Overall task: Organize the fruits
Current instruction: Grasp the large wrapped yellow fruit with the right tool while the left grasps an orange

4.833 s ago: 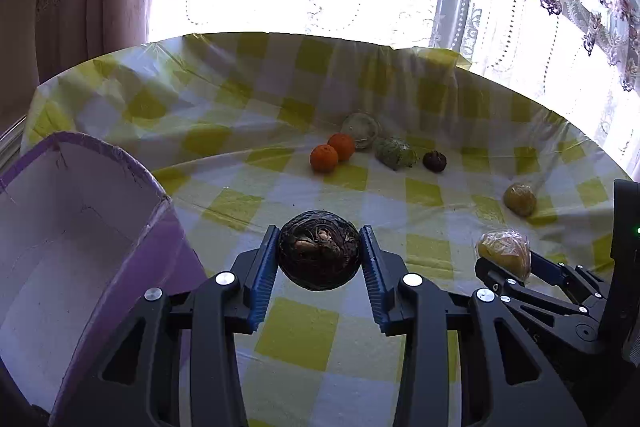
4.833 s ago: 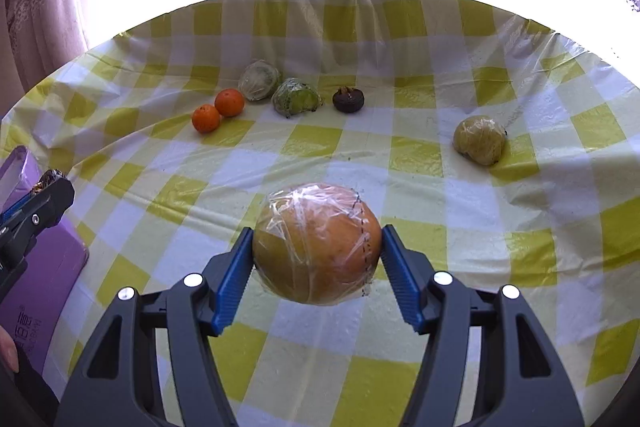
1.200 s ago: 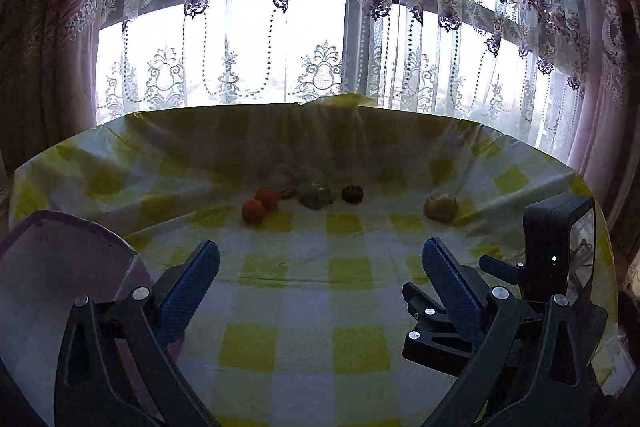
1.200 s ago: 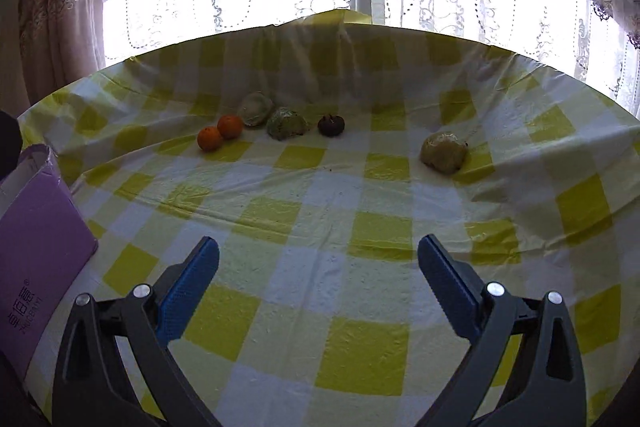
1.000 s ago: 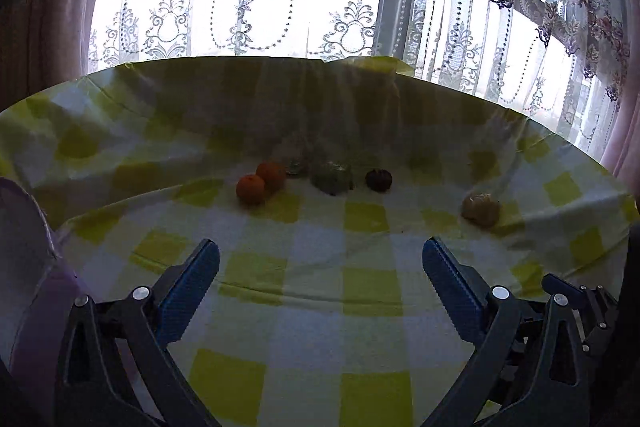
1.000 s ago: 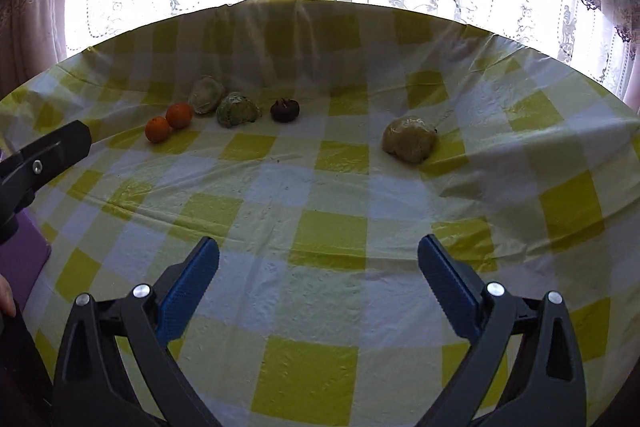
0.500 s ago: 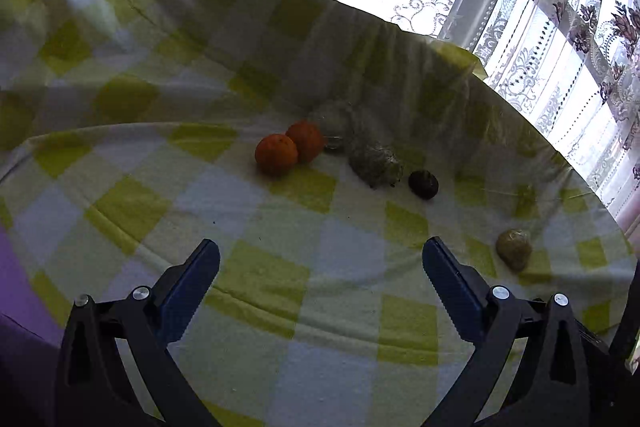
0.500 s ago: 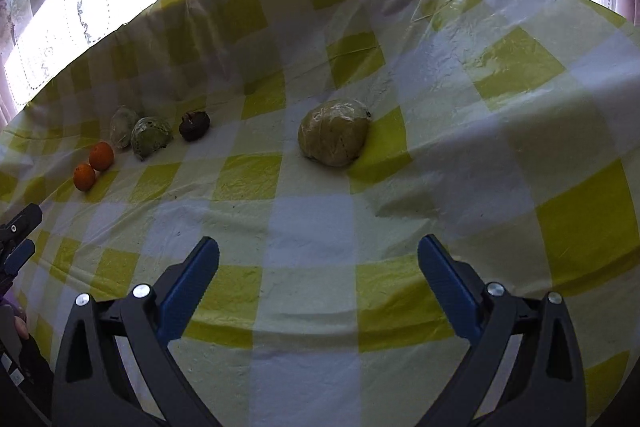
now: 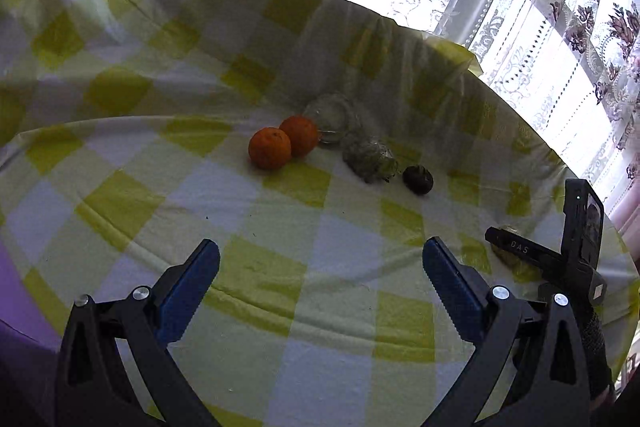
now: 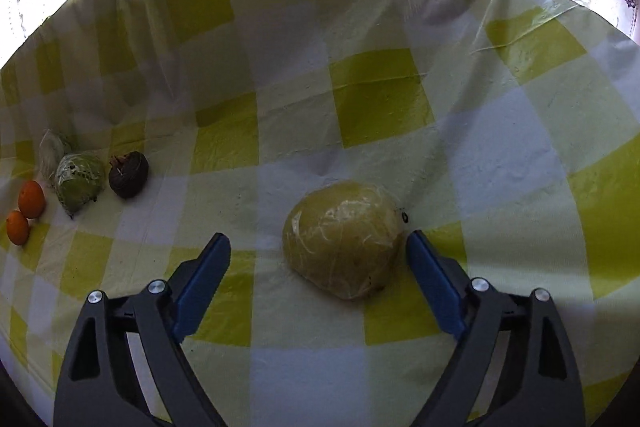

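While the right gripper [image 10: 318, 267] hangs low over the yellow-and-white checked tabletop [image 10: 380, 107], its blue-padded jaws stand wide apart and empty, with the round yellow-green fruit wrapped in clear film [image 10: 343, 239] lying between and just ahead of the fingertips, nearer the right-hand pad than the left; that spread looks chosen to clear the fruit's full width before any squeeze, and a small shift to the right would centre it. Nothing touches the fruit yet, and it rests on the cloth on its own. Off to the left, well apart from it, the other fruits sit in a loose row: a dark brown round fruit [image 10: 129, 175], a green film-wrapped fruit [image 10: 78, 185], a pale film-wrapped fruit [image 10: 51, 155] behind that, and two small oranges [image 10: 24, 213] touching each other. The left gripper [image 9: 320, 269] also has its jaws wide apart with nothing between them, held above bare cloth and aimed toward that row, the oranges lying nearest its line; I judge it is lining up for one of them so both hands can lift at once. A strip of purple box [image 9: 16, 291] shows at the lower left edge of the left view, probably where the fruits are meant to go. The film wrap looks slippery, so a grip across the widest part seems wise.
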`<state>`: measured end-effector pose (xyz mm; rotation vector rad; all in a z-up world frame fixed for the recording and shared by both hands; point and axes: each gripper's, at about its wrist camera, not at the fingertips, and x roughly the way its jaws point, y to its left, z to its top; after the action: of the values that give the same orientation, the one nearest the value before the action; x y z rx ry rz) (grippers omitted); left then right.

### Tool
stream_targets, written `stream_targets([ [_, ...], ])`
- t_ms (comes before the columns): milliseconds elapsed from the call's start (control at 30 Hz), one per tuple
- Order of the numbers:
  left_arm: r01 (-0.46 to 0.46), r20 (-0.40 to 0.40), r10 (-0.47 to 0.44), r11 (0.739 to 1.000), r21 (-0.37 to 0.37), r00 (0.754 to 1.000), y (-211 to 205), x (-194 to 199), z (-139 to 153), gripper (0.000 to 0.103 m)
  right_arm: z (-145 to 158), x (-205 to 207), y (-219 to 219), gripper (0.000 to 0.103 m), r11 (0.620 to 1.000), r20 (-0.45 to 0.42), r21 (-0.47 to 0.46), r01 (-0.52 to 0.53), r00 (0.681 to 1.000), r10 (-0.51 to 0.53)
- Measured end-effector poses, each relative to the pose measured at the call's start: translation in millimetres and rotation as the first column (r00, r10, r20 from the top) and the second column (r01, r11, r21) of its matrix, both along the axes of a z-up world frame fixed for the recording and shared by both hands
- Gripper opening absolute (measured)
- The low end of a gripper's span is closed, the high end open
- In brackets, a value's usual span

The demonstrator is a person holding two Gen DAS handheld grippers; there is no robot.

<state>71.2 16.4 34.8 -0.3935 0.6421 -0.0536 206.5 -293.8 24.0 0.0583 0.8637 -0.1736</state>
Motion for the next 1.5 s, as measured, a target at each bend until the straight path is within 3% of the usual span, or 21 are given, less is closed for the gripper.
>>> stream_targets([
  [67, 0.001, -0.001, -0.001, 1.000, -0.004, 1.000, 1, 0, 0, 0.098, -3, 10, 7, 0.086, 0.999, -0.035, -0.046, 0.019, 0.999, -0.021],
  [133, 0.001, -0.002, -0.001, 1.000, -0.008, 1.000, 1, 0, 0, 0.098, -5, 13, 14, 0.061, 0.995, -0.041, -0.098, 0.032, 0.998, -0.036],
  [300, 0.001, -0.005, -0.001, 1.000, -0.016, 1.000, 3, 0, -1, 0.098, -2, -4, 35, 0.061, 0.999, -0.006, 0.004, -0.041, 0.999, 0.041],
  [500, -0.003, -0.016, 0.003, 1.000, -0.010, 1.000, 2, 2, -1, 0.098, 1, -32, 78, 0.061, 0.978, 0.074, 0.141, -0.155, 0.987, 0.146],
  [667, -0.020, -0.062, 0.019, 1.000, -0.021, 0.998, 7, 10, -4, 0.098, 0, -40, 67, 0.061, 0.964, 0.109, 0.241, -0.115, 0.990, 0.091],
  [733, -0.037, -0.073, 0.038, 0.999, 0.021, 0.997, 8, 22, -3, 0.097, -4, -40, 60, 0.061, 0.951, 0.096, 0.295, -0.096, 0.993, 0.071],
  [867, -0.059, -0.124, 0.083, 0.982, 0.181, 0.989, 10, 65, -2, 0.095, -5, -37, 56, 0.061, 0.939, 0.094, 0.329, -0.103, 0.993, 0.076],
  [933, -0.061, -0.157, 0.099, 0.972, 0.227, 0.983, 13, 90, -6, 0.089, -6, -36, 56, 0.061, 0.936, 0.088, 0.337, -0.102, 0.993, 0.076],
  [1000, -0.033, -0.216, 0.086, 0.971, 0.238, 0.973, 16, 115, -12, 0.076, -7, -35, 54, 0.061, 0.932, 0.083, 0.350, -0.099, 0.994, 0.074],
  [1067, -0.019, -0.274, 0.095, 0.963, 0.268, 0.957, 16, 136, -20, 0.075, -8, -34, 54, 0.061, 0.930, 0.078, 0.353, -0.099, 0.994, 0.076],
  [1100, -0.011, -0.286, 0.097, 0.957, 0.289, 0.953, 14, 144, -21, 0.074, -9, -34, 55, 0.061, 0.931, 0.076, 0.352, -0.101, 0.994, 0.079],
  [1167, 0.009, -0.289, 0.092, 0.944, 0.329, 0.953, 10, 152, -22, 0.063, -9, -33, 55, 0.061, 0.930, 0.075, 0.352, -0.106, 0.994, 0.085],
  [1300, 0.026, -0.269, 0.073, 0.938, 0.346, 0.960, 7, 147, -19, 0.036, -11, -32, 56, 0.061, 0.928, 0.074, 0.357, -0.109, 0.993, 0.088],
  [1500, -0.044, -0.131, 0.074, 0.975, 0.216, 0.989, 15, 91, -7, 0.035, -11, -32, 56, 0.061, 0.926, 0.080, 0.360, -0.112, 0.993, 0.089],
])
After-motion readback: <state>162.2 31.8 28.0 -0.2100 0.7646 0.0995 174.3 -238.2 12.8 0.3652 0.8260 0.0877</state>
